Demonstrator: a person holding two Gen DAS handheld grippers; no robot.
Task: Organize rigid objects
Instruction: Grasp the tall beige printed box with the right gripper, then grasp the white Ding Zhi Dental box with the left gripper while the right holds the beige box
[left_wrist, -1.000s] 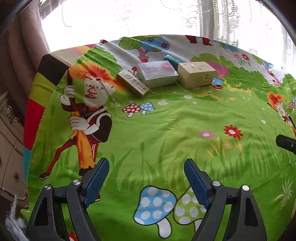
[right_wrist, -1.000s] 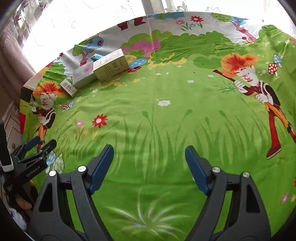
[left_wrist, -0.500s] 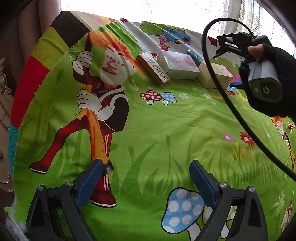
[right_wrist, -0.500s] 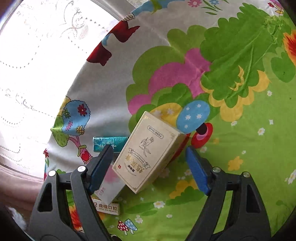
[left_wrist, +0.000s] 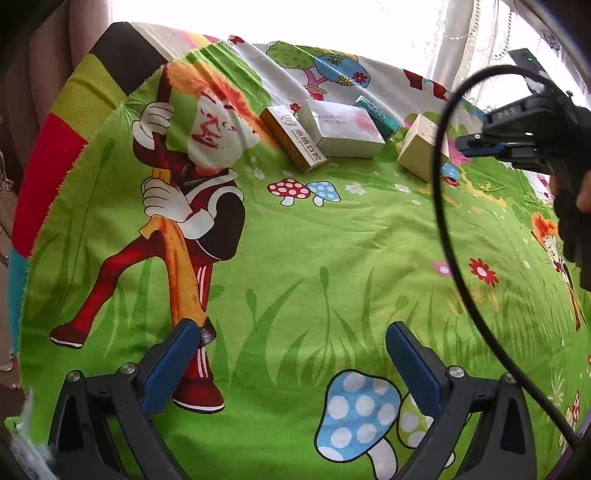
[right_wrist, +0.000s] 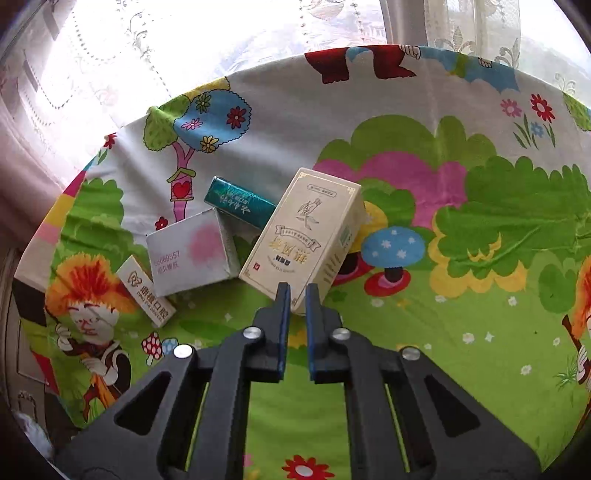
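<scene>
Right gripper (right_wrist: 297, 291) fingers together, pinching near corner of cream box (right_wrist: 303, 236), box tilted. Left gripper (left_wrist: 291, 354) opening, nothing between fingers.

The pale grey cardboard box with a pink blotch (right_wrist: 192, 254) reads "68669557". The narrow tan carton (right_wrist: 147, 295) shows Chinese characters and, it seems, "DING ZHI DENTAL".
</scene>
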